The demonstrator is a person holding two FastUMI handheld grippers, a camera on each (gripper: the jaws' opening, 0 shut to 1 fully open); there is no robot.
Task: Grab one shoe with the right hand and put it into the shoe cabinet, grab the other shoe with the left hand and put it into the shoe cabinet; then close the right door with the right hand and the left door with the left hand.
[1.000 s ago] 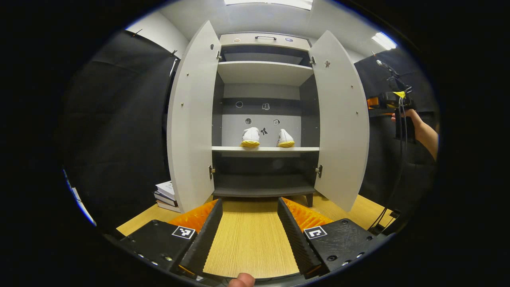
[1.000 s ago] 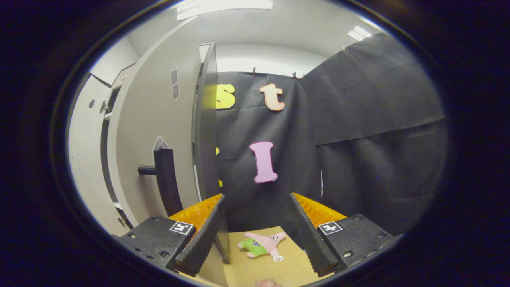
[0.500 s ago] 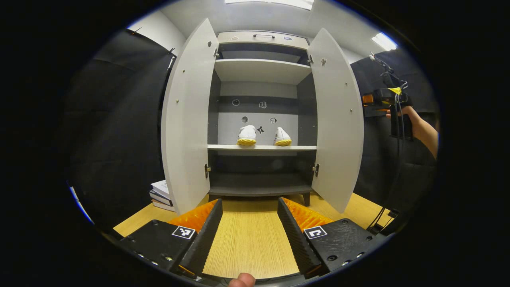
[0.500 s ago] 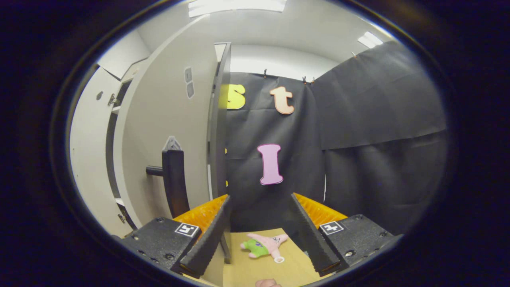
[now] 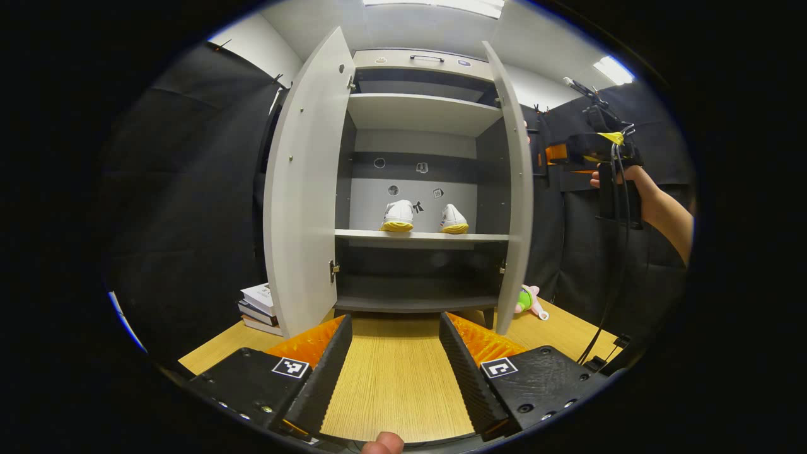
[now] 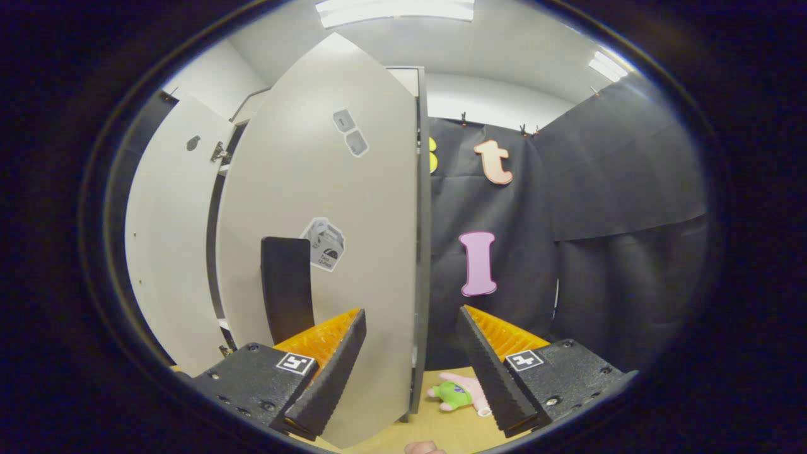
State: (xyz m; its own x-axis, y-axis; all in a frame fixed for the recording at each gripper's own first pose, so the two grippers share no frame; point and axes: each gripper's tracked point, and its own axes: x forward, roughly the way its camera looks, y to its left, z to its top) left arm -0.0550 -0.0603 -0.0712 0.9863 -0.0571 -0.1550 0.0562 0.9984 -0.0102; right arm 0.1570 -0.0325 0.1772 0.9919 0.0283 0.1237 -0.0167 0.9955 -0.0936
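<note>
Since both shoes [image 5: 396, 217] [image 5: 452, 219] already sit side by side on the cabinet's [image 5: 418, 120] middle shelf, heels toward the front and long axes running into the cabinet, I judge that only the doors remain.

Going left to right in the left gripper view: the left door [image 5: 304, 189] stands wide open, its panel a tall upright slab hinged on the cabinet's left side, free edge swung out toward the camera. A stack of books [image 5: 257, 308] lies on the floor just beside its foot. The left gripper [image 5: 392, 366] hangs low over the wooden floor in front of the cabinet, fingers spread wide and holding nothing; the left door lies up and to its left, well apart from it.

Next comes the right door [image 5: 517, 195], seen nearly edge-on, a narrow upright strip, which suggests it points almost straight out from the cabinet front. Beyond it a plush toy [image 5: 528, 300] lies on the floor. Farthest right, a hand [image 5: 630, 183] holds the right gripper [image 5: 570, 153] high, level with the door's upper part and just beside its outer face.

In the right gripper view that door's [image 6: 328, 252] outer face spreads to the left, and its free edge runs vertically between the spread, empty fingers of the right gripper [image 6: 410, 372], its dark handle [image 6: 287, 287] farther left. So the relation that matters: the door lies to this gripper's left, and a push leftward across the upright long axis should swing it shut. The right hand is far nearer its door than the left is to its own.
</note>
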